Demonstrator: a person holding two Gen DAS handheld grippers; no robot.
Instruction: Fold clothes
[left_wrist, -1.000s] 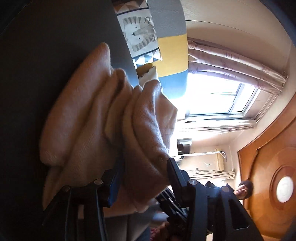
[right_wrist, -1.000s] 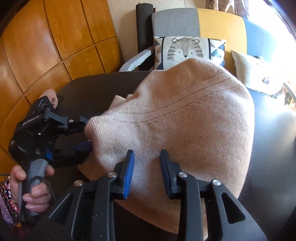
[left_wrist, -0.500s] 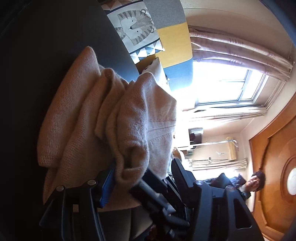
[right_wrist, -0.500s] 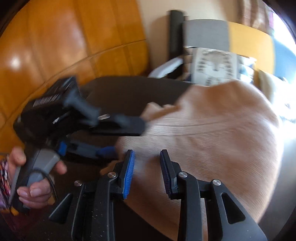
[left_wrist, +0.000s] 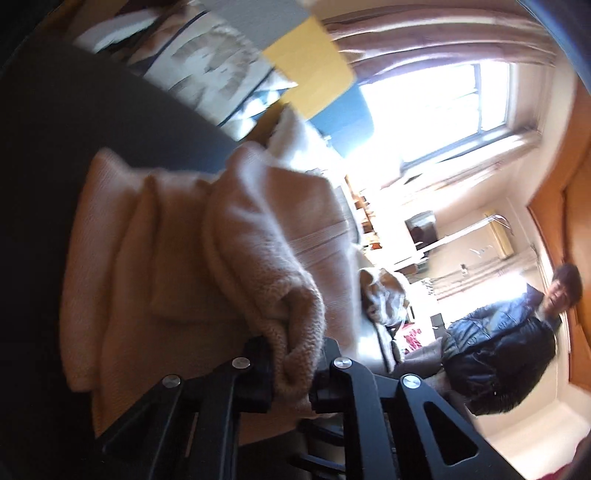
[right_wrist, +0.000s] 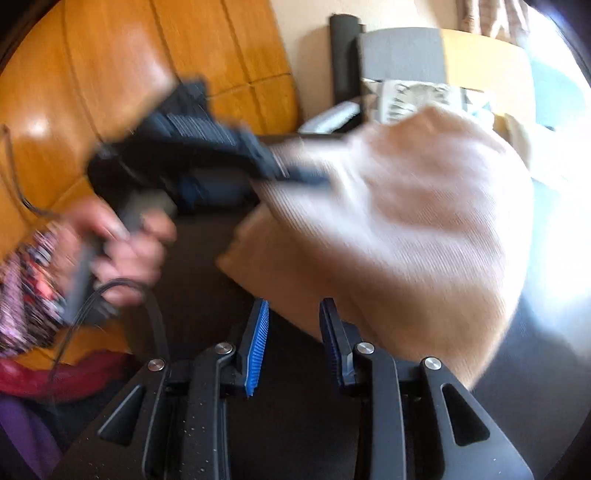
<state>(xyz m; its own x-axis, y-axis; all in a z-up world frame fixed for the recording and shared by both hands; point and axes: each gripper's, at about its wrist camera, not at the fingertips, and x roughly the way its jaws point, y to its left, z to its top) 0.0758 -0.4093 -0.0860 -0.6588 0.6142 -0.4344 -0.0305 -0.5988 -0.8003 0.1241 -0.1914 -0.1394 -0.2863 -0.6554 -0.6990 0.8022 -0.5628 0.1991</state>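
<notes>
Folding looks partway done: left gripper (left_wrist: 295, 363), at six o'clock in its view, has just closed its jaws on a bunched edge of the beige sweater (right_wrist: 424, 229) heaped on the dark table (right_wrist: 207, 266). Right gripper (right_wrist: 293, 332) hovers at the hem, jaws apart, empty. Flattening remains.

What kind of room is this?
Most likely a home living room: a sofa with a tiger cushion, a curtained window and wood wall panels. A sweater lies on a dark table.

sweater (right_wrist: 406, 229) on table (right_wrist: 207, 295) (cushion (right_wrist: 417, 96) behind)
</notes>
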